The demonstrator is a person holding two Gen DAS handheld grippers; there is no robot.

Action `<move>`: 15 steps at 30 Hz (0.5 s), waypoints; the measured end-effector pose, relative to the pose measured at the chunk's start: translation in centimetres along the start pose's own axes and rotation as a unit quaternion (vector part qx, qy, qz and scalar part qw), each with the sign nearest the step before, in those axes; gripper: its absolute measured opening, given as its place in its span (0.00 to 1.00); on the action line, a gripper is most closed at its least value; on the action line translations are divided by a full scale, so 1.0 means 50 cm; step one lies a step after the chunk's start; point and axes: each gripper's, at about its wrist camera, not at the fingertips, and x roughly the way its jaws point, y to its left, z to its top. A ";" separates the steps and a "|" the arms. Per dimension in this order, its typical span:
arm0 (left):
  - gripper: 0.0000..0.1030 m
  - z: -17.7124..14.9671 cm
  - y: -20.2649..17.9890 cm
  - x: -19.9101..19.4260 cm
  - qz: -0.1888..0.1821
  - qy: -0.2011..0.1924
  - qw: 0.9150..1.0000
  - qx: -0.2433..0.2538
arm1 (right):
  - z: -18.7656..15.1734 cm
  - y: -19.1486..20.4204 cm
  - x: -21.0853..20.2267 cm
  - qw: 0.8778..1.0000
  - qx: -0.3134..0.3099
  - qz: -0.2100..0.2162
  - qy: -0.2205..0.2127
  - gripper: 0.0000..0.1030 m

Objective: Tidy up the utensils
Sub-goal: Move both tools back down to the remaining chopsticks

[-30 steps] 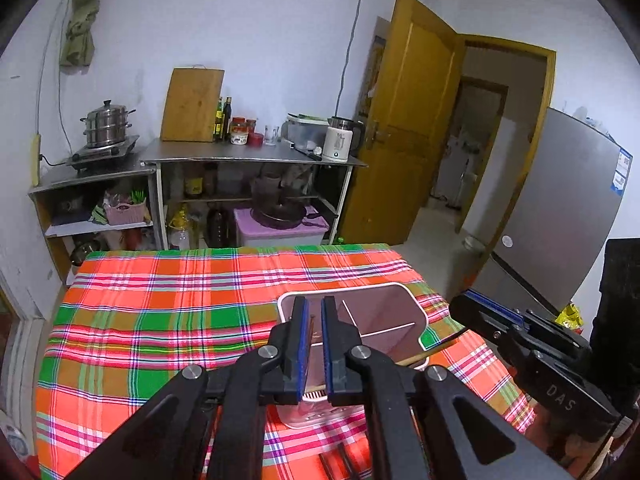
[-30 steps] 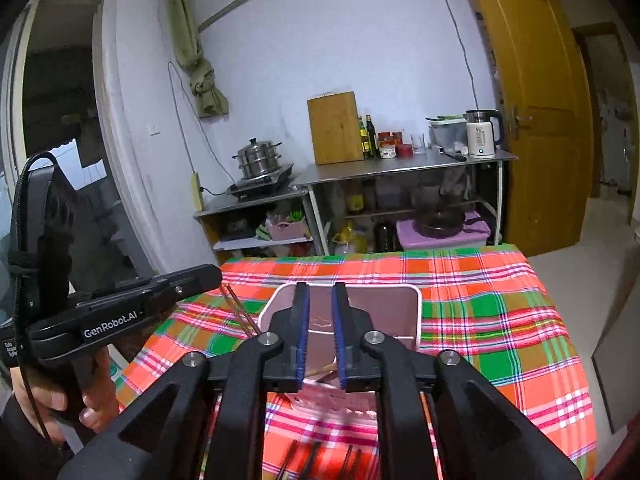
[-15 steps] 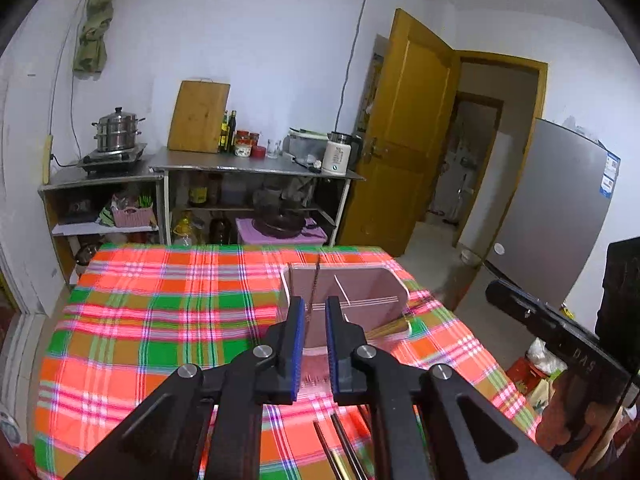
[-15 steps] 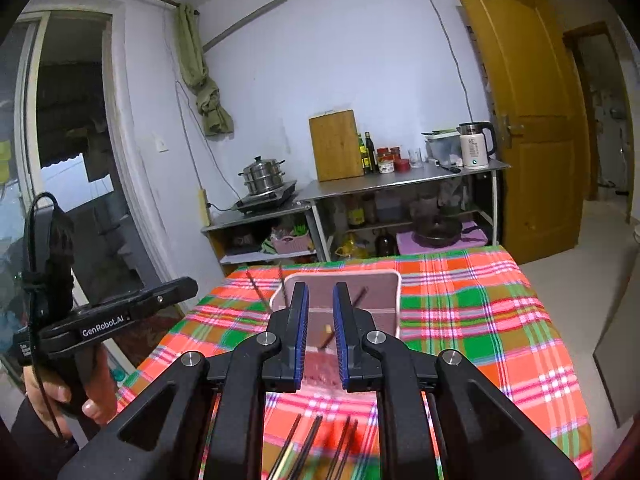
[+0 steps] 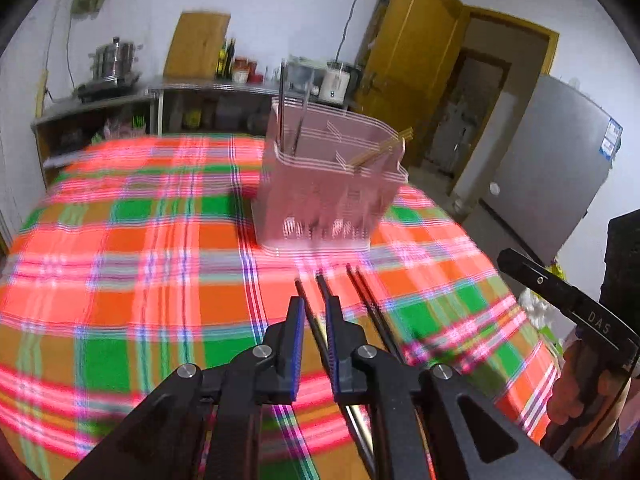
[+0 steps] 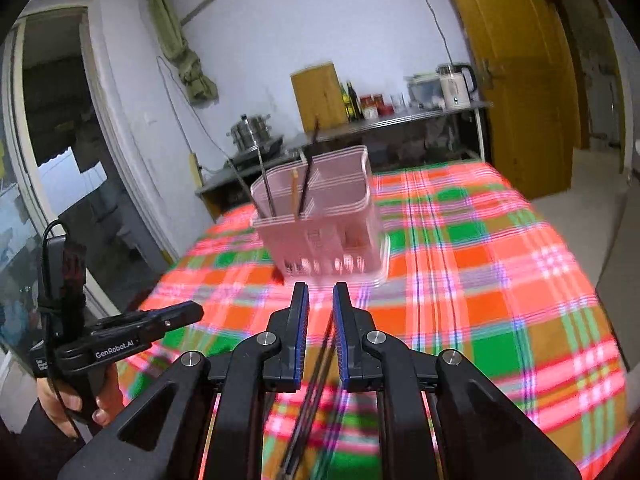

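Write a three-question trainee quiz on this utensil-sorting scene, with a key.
1. True or false: the pink utensil caddy already holds some chopsticks.
2. Multiple choice: the loose dark chopsticks lie (A) inside the caddy, (B) on the plaid tablecloth in front of the caddy, (C) on the steel counter.
3. Fill in: in the left wrist view, a dark chopstick runs through the gap between the left hand-held gripper's ____ fingers.

Key:
1. True. Dark ones stand at one end, and a light wooden chopstick leans over the rim.
2. B
3. Open. The right hand-held gripper is open too.
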 end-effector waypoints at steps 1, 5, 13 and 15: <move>0.10 -0.006 0.005 0.007 0.000 0.006 1.000 -0.003 | -0.014 -0.004 0.005 1.000 0.004 -0.001 0.009 0.12; 0.10 -0.044 0.003 0.041 -0.003 0.039 0.999 -0.009 | -0.043 -0.011 0.020 1.000 0.008 -0.001 0.029 0.12; 0.10 -0.051 -0.011 0.085 0.005 0.066 0.998 -0.007 | -0.058 -0.011 0.045 0.999 0.000 0.002 0.050 0.12; 0.14 -0.050 -0.010 0.099 0.011 0.071 0.997 -0.010 | -0.061 -0.010 0.051 0.999 -0.001 0.003 0.054 0.12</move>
